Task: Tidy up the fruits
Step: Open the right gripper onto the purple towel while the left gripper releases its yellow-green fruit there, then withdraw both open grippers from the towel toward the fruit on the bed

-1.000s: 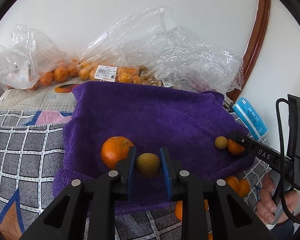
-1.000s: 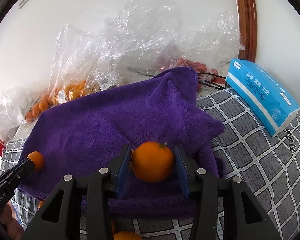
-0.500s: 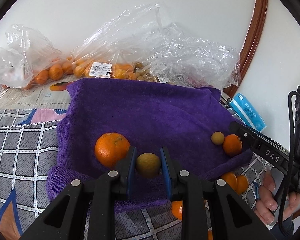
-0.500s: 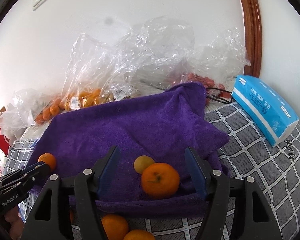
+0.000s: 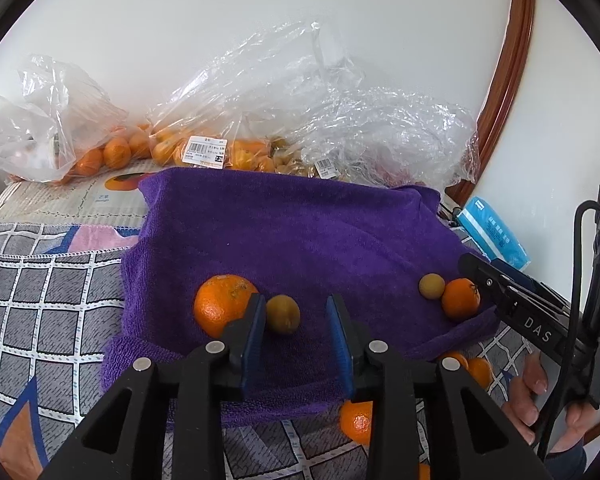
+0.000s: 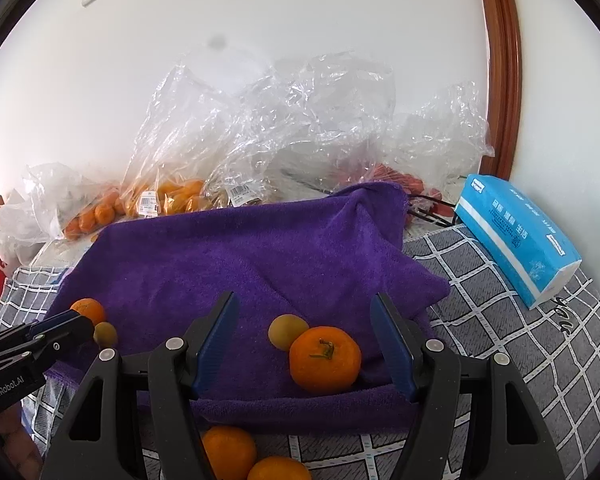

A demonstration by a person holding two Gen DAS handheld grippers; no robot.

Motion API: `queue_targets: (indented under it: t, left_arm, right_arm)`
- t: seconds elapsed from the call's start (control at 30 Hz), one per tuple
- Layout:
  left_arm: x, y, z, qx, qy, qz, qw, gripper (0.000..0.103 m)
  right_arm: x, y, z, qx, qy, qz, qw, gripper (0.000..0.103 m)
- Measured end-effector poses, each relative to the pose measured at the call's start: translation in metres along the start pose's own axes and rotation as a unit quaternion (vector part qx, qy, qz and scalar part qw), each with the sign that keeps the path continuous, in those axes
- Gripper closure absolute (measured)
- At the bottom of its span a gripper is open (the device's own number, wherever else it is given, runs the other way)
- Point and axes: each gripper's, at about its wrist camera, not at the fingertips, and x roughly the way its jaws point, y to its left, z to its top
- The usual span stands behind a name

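Pairing fruit on the towel (image 5: pixel 300 232), we hold both grippers, left (image 5: pixel 296 320) and right (image 6: pixel 304 344), released, longan (image 5: pixel 283 314) beside orange (image 5: pixel 220 308) at nine o'clock.

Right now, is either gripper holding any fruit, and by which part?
Nothing is held. The left gripper is open, the small yellow-brown fruit lying free on the purple towel. The right gripper is open around the orange.

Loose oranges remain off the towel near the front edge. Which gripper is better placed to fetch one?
Probably the right gripper: open, with two loose oranges just below its fingers.
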Motion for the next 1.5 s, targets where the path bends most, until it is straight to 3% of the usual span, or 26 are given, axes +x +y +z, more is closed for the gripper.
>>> queue_targets:
  t: [0.3,0.5,0.7,0.83,1.13,1.3,1.5]
  left_arm:
    - [-0.007,0.004,0.003,-0.009,-0.023,0.012,0.9996,0.067]
    - [-0.011,0.009,0.004,-0.021,-0.030,0.014,0.9992,0.065]
    - [-0.016,0.012,0.006,-0.032,-0.041,0.015,0.9985,0.060]
    - [-0.018,0.014,0.006,-0.035,-0.049,0.019,0.9980,0.057]
    - [-0.016,0.019,0.005,-0.044,-0.045,0.031,0.9975,0.057]
    - [-0.015,0.020,0.003,-0.042,-0.046,0.041,0.9973,0.057]
    - [-0.012,0.021,0.003,-0.044,-0.039,0.042,0.9974,0.057]
  right_arm:
    - [-0.022,-0.009,0.008,0.039,-0.037,0.012,0.998,0.035]
    - [-0.031,-0.010,0.006,0.055,0.003,0.035,0.998,0.035]
    - [-0.045,-0.006,-0.021,0.038,0.037,0.047,0.998,0.036]
    - [-0.051,-0.003,-0.035,0.041,0.059,0.058,0.996,0.045]
    - [-0.064,-0.002,-0.062,0.043,0.073,0.073,0.994,0.051]
    - [-0.053,0.007,-0.072,0.012,0.094,0.055,0.994,0.065]
    - [-0.042,0.008,-0.070,0.003,0.100,0.027,0.995,0.067]
